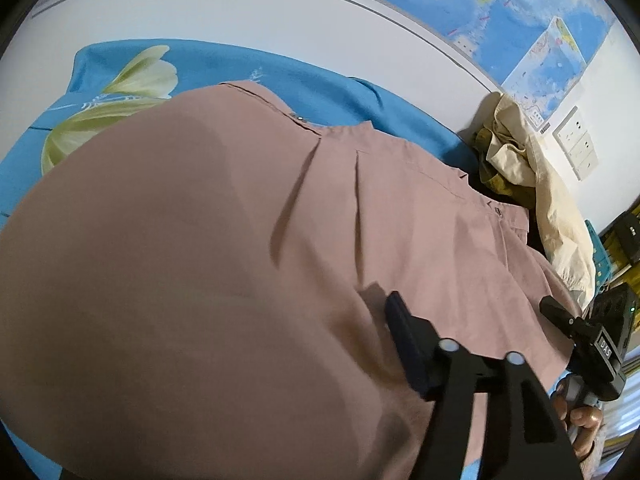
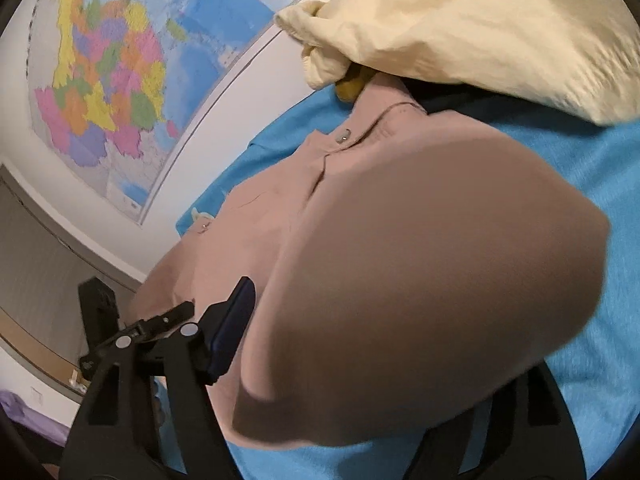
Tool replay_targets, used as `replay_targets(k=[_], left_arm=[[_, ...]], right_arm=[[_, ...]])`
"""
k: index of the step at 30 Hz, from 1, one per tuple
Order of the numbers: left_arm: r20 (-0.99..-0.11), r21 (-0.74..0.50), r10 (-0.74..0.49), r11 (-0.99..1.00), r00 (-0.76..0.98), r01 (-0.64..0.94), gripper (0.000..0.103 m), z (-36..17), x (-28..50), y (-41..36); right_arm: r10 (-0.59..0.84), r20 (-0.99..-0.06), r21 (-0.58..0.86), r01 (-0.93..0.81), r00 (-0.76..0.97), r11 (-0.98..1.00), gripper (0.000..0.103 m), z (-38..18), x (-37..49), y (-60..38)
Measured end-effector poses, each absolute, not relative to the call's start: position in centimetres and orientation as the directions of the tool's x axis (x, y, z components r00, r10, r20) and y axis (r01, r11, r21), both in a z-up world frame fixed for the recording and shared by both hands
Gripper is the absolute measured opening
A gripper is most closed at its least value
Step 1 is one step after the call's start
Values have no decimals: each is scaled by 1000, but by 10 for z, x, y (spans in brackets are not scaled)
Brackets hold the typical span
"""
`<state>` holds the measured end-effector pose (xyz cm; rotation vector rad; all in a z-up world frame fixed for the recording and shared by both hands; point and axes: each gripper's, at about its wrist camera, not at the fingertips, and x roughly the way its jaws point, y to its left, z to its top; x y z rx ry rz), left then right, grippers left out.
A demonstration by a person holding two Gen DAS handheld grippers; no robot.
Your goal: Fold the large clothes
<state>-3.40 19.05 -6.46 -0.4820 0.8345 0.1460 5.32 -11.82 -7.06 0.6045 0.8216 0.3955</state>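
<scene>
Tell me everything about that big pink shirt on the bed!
The pink shirt is a soft, thin-looking button-up lying on the blue bedsheet. It has a pleat, a stitched band and small shiny snaps. One part bulges up close to each camera, partly folded. Its far end reaches a crumpled cream garment. A black gripper finger rests against it.

You work on a bed covered by a blue sheet [image 1: 224, 64] with a pale green floral print — the print shows at its far left in the left wrist view. A dusty pink garment [image 1: 360, 208] lies spread directly on the sheet, its buttoned edge toward the wall. Just beside that garment's far end sits a heap of cream and olive clothing [image 1: 532, 184] — it rests on the sheet against the wall.
</scene>
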Motion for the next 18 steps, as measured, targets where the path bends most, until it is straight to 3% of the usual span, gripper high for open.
replay_targets(k=[4, 6, 11, 13, 15, 18], left_arm=[[-751, -310, -25, 896, 660, -319, 66, -64, -30, 183], [-752, -305, -13, 894, 659, -329, 65, -65, -29, 183], [-756, -278, 20, 895, 654, -349, 47, -65, -31, 186], [-751, -281, 15, 897, 660, -341, 44, -65, -32, 186], [-752, -252, 33, 908, 658, -333, 44, -65, -32, 183], [-757, -266, 14, 906, 653, -328, 48, -67, -29, 185]], right_arm=[[543, -567, 626, -105, 620, 773, 69, -72, 58, -116], [535, -580, 618, -96, 614, 780, 59, -73, 62, -116], [549, -589, 607, -124, 593, 785, 35, -71, 67, -113], [555, -592, 603, -136, 584, 786, 35, -69, 68, -112], [549, -598, 601, -126, 584, 789, 43, -71, 70, -114], [555, -597, 606, -127, 579, 785, 47, -71, 73, -111]])
